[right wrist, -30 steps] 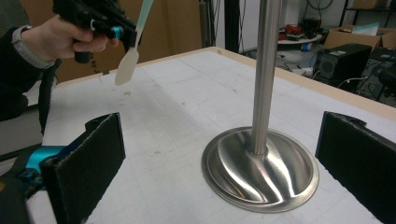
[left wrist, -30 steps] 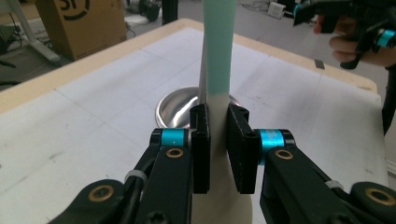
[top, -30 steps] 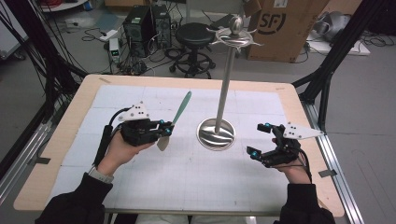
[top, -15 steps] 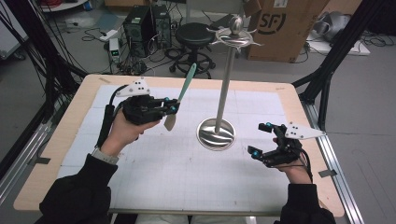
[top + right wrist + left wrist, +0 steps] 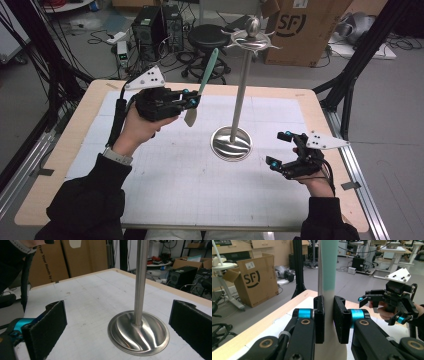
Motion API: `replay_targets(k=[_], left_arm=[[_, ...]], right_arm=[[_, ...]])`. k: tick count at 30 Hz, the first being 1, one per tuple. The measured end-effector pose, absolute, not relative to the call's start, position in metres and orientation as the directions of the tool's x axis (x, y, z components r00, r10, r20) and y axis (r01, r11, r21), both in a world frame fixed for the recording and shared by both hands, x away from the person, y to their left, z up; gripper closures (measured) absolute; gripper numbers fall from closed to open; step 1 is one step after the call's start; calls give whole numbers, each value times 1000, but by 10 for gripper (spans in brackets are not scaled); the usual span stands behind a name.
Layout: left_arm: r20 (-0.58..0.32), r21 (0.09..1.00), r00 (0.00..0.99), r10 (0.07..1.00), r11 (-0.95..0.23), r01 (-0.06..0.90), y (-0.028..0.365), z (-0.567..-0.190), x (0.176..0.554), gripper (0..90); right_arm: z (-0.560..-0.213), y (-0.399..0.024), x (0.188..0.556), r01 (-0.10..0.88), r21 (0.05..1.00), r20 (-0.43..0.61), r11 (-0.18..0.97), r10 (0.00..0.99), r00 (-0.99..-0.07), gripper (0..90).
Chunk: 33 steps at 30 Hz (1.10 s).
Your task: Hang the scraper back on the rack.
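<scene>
The left gripper was held above the far-left part of the bench, its jaws pinching a spatula. The grip sat where the pale blade met the green handle; in the left gripper view the spatula rose straight up between the two black pads. Seen from above, the handle tilted up and away toward the far edge, and the blade hung below the jaws, clear of the bench. The spatula stood near the stand's pole but apart from it.

A steel stand stood about mid-bench on a round dished base, with a hooked crown and ball at its top. In the right gripper view the base lay flat on the white mat, the pole upright.

The right gripper was low at the near-right of the bench, just beside the base but not touching it. Its jaws were spread wide, with nothing between them; from its own camera they framed the base on either side. The right gripper also appeared beyond the spatula in the left gripper view.

A cardboard box and a stool stood on the floor behind the bench
</scene>
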<state>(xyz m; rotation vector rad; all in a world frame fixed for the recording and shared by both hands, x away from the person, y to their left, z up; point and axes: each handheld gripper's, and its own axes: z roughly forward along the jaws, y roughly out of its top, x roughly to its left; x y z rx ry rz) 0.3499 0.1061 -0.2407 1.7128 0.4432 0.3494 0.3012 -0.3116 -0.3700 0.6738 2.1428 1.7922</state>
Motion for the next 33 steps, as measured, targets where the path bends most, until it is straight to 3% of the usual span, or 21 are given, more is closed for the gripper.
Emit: replay_targets(k=[14, 33], left_arm=[[58, 982, 858, 510, -183, 42, 98, -233, 347, 801], [54, 978, 847, 528, -200, 63, 85, -234, 352, 801]], right_arm=[[-370, -311, 301, 181, 975, 93, 128, 506, -858, 5], [-370, -312, 301, 179, 976, 92, 126, 507, -857, 5]])
